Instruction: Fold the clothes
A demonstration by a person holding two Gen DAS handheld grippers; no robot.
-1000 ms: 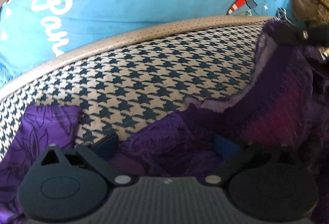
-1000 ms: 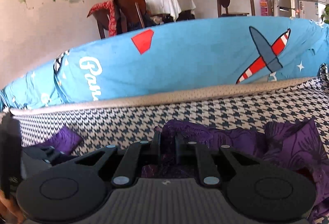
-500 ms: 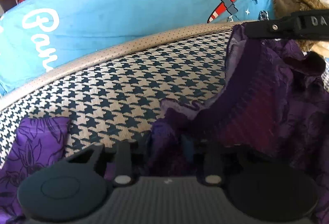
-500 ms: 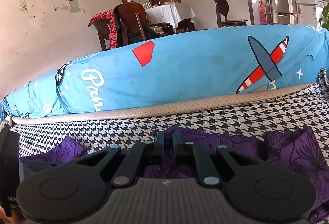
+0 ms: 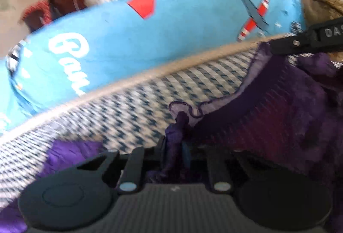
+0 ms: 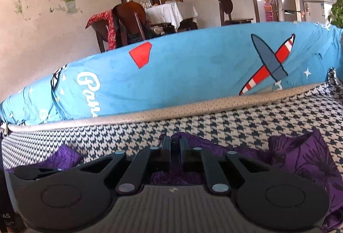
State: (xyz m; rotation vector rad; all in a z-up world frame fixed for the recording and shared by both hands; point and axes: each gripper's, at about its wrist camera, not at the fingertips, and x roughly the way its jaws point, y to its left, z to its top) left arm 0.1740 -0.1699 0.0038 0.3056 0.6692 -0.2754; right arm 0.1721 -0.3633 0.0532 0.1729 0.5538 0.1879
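Two pinches on one purple floral garment [image 5: 268, 126]: left gripper [image 5: 174, 147] clamped on a ruffled hem at lower centre, right gripper [image 6: 171, 147] likewise, presumably for lifting an edge taut. Long axis roughly left-right across the houndstooth sofa seat [image 6: 235, 126]. Beyond, blue aeroplane-print cushion [image 6: 193, 74].

Left view motion-blurred — purple garment [image 5: 278, 117] cut off at right.

Bright daylight fills both views. The left wrist view is smeared by motion blur, worst on the houndstooth cover [image 5: 137, 108]. The right wrist view is sharp. Fisheye distortion bends the blue cushion [image 6: 193, 70]; corners vignette dark.
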